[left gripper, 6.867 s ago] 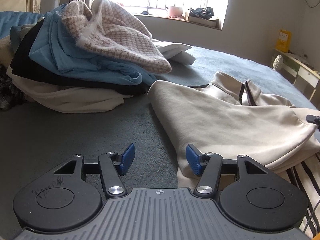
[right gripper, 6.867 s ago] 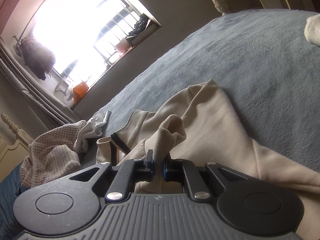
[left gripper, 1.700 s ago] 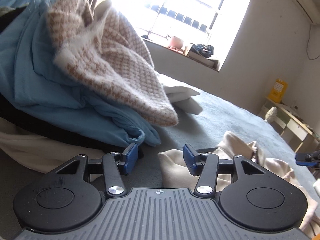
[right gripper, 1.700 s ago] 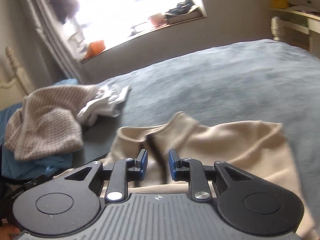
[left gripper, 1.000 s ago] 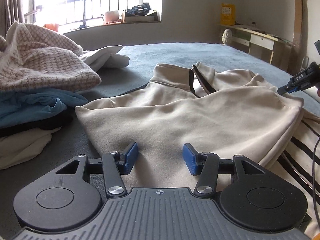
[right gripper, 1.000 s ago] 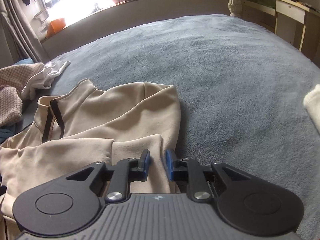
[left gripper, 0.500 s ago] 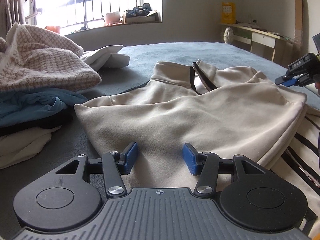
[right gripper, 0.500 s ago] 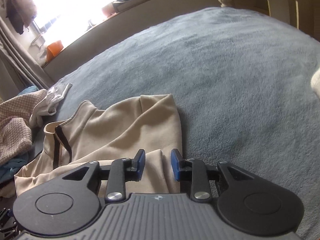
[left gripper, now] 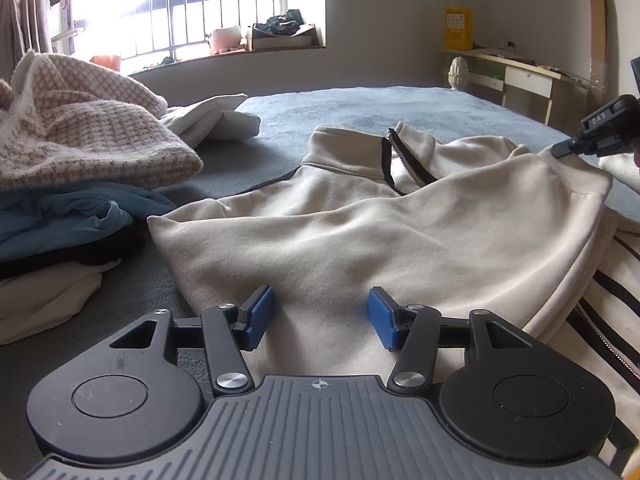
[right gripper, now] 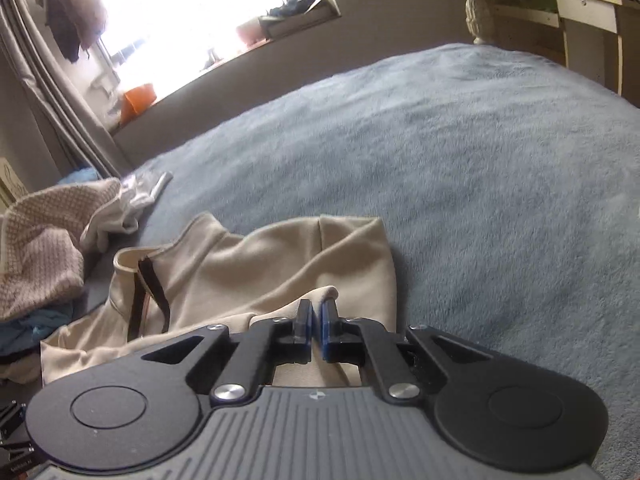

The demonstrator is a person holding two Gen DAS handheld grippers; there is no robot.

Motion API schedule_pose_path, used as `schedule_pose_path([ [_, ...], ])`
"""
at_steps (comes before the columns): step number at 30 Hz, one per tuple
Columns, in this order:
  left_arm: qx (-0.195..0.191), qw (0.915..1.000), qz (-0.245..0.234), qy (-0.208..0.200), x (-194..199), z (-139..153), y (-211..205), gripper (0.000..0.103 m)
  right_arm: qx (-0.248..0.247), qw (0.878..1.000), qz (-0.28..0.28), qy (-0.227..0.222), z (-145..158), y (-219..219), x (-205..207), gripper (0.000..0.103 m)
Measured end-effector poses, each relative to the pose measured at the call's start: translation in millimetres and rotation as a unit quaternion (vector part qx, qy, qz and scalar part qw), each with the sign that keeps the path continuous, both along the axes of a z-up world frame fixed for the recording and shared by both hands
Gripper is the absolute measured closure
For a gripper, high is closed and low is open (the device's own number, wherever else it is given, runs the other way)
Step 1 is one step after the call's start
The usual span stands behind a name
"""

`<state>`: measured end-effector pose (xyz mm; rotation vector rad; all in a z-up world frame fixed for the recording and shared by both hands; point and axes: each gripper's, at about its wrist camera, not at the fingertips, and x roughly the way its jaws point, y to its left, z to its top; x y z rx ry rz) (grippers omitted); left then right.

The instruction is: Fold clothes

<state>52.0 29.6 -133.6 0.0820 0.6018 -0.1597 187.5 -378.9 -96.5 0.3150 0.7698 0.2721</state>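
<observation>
On the left of the bed point(left gripper: 400, 104) sits a heap of clothes point(left gripper: 80, 168): a houndstooth knit on top, blue, black and white pieces under it. Just right of the heap, the cream zip-neck sweatshirt point(left gripper: 360, 232) lies spread on the bed, collar and zipper toward the window, its body running left to right across the left wrist view. Part of it is already laid over itself, and a striped garment point(left gripper: 608, 300) shows beneath its right edge.

The left gripper point(left gripper: 321, 316) hovers low over the sweatshirt's near edge, its jaws wide apart with nothing between them; the cloth lies directly ahead of and under them. At the far right, the right gripper point(right gripper: 315, 326) has its jaws pressed together on a raised fold of the sweatshirt's right end, lifting it slightly off the bed.

The relation that matters: the garment's long axis runs between the 2 grippers, the right one already pinching 1 end, the left one nearest the lower left edge. How many folds are in, I cannot tell.
</observation>
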Motion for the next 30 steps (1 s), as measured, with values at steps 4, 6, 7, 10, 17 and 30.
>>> schedule_pose_path([
  [4,0.009,1.0,0.003,-0.001,10.0,2.3,-3.8,0.05,0.003,1.0,-0.012,-0.01,-1.8,-2.2,4.9,0.099],
  [6,0.013,0.9999,0.004,0.001,13.3,1.4,-5.8,0.05,0.0,1.0,-0.017,0.004,-11.1,-2.4,6.6,0.099],
  [7,0.015,0.9999,0.003,0.001,13.9,0.7,-6.5,0.05,-0.004,1.0,-0.02,0.016,-18.0,-3.0,7.8,0.099],
  [10,0.019,0.9998,0.0,0.0,14.3,-0.9,-7.6,0.05,-0.001,0.998,-0.031,0.046,-37.9,-9.3,7.5,0.097],
  [17,-0.007,0.9999,-0.009,-0.01,11.4,12.7,-1.5,0.05,-0.009,0.997,-0.076,-0.016,-5.2,-11.9,-13.5,0.091],
  [30,-0.012,0.9992,-0.024,0.03,15.6,20.2,5.6,0.049,-0.068,0.995,0.068,0.016,5.0,72.4,-41.5,0.101],
])
